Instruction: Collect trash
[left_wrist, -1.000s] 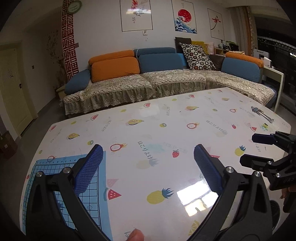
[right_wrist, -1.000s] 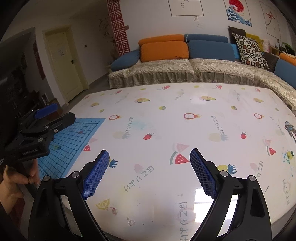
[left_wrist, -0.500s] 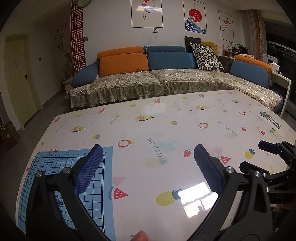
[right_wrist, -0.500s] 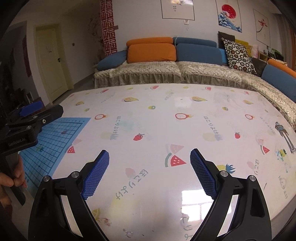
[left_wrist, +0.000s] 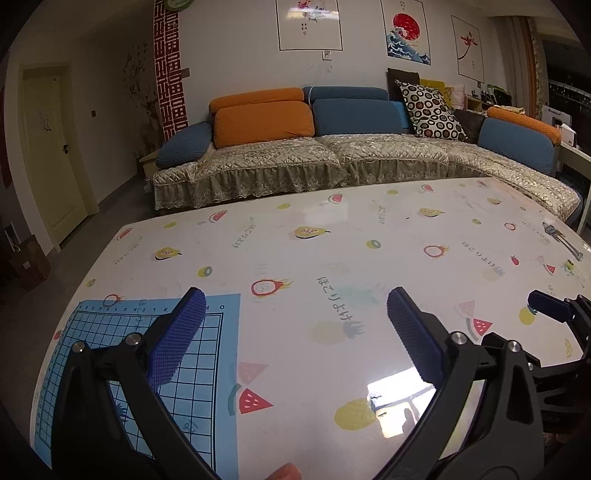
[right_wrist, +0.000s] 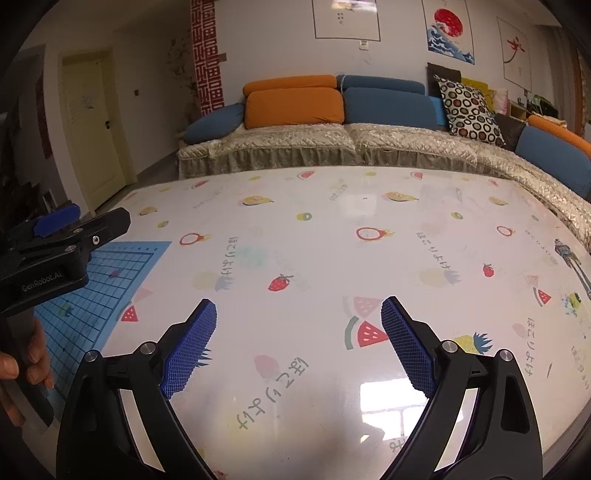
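Note:
My left gripper is open and empty, held over the near edge of the table, which has a white fruit-print cover. My right gripper is open and empty too, over the same table. Each gripper shows in the other's view: the right one at the right edge of the left wrist view, the left one at the left edge of the right wrist view. No trash shows on the table in either view.
A blue grid mat lies on the table's near left corner, also in the right wrist view. A sofa with orange and blue cushions stands behind the table. A door is at the left.
Both views have tilted up and drawn back a little, so the sofa and wall sit higher and larger. Both grippers stayed open and empty.

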